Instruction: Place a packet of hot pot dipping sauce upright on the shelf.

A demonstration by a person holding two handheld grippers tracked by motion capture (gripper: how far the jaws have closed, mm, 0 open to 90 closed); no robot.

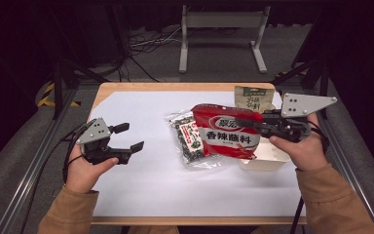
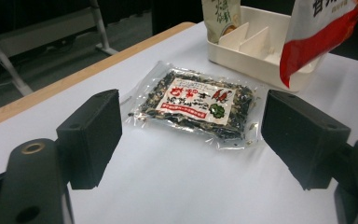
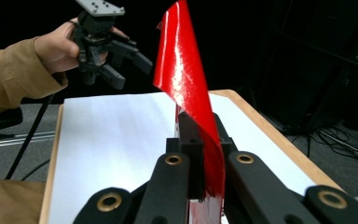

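My right gripper (image 1: 243,124) is shut on the edge of a red snack bag (image 1: 227,137) with white lettering, held up above the table; the red snack bag (image 3: 184,79) rises edge-on between its jaws in the right gripper view. A clear packet of dark seeds (image 1: 191,139) with a red and white label lies flat on the white sheet, partly under the raised bag; the same clear packet (image 2: 197,103) lies ahead of my left gripper (image 2: 191,135). My left gripper (image 1: 129,137) hangs open over the left of the table, nothing between its jaws.
A white divided tray (image 1: 265,158) sits at the right under the red bag, and a green-grey pouch (image 1: 253,98) stands at its far end. The divided tray (image 2: 242,44) shows upper right in the left gripper view. Wooden table edges (image 1: 185,87) border the white sheet.
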